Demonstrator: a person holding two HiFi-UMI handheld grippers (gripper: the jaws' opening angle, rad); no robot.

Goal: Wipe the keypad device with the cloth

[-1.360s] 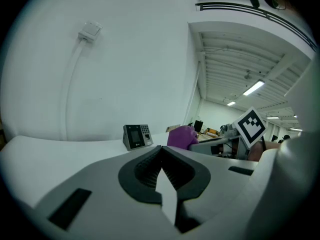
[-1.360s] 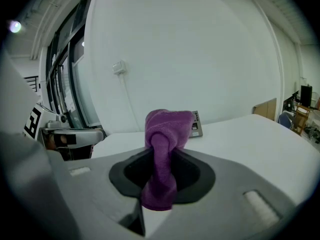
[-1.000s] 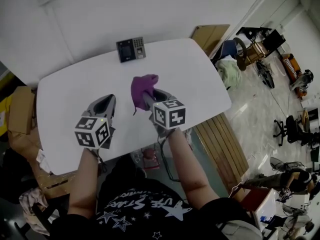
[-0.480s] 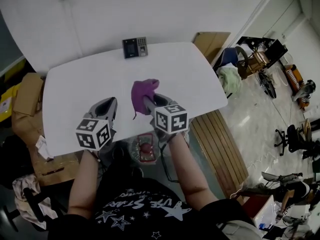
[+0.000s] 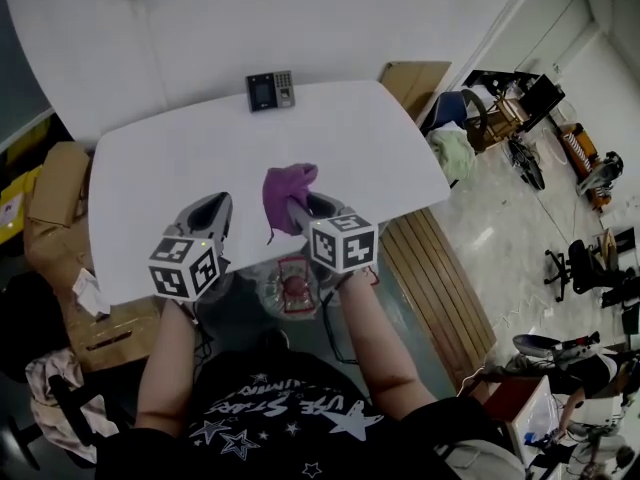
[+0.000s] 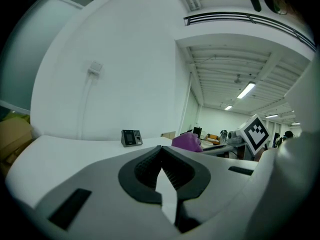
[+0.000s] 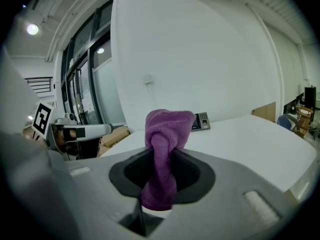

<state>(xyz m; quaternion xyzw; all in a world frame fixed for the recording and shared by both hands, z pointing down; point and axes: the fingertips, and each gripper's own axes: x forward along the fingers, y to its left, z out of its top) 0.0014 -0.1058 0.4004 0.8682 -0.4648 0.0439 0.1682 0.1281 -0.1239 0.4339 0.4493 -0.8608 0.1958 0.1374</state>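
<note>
The keypad device (image 5: pixel 270 90) is a small dark box that stands at the far edge of the white table (image 5: pixel 150 178), against the wall. It also shows small in the left gripper view (image 6: pixel 131 137) and behind the cloth in the right gripper view (image 7: pixel 202 121). My right gripper (image 5: pixel 298 202) is shut on a bunched purple cloth (image 5: pixel 287 192), which sticks up between its jaws (image 7: pixel 167 134). Both grippers hover over the table's near edge, well short of the device. My left gripper (image 5: pixel 211 202) is beside it, jaws closed tip to tip (image 6: pixel 161 150) with nothing in them.
Cardboard boxes (image 5: pixel 52 200) stand left of the table. A slatted wooden board (image 5: pixel 440 278) lies on the floor to its right. A round bin (image 5: pixel 290 288) sits below the table's near edge. Chairs and clutter (image 5: pixel 520 108) fill the far right.
In the head view the table and keypad device have slid up and away. Both grippers now sit nearer the table's front edge. The cloth stays gripped in the right one.
</note>
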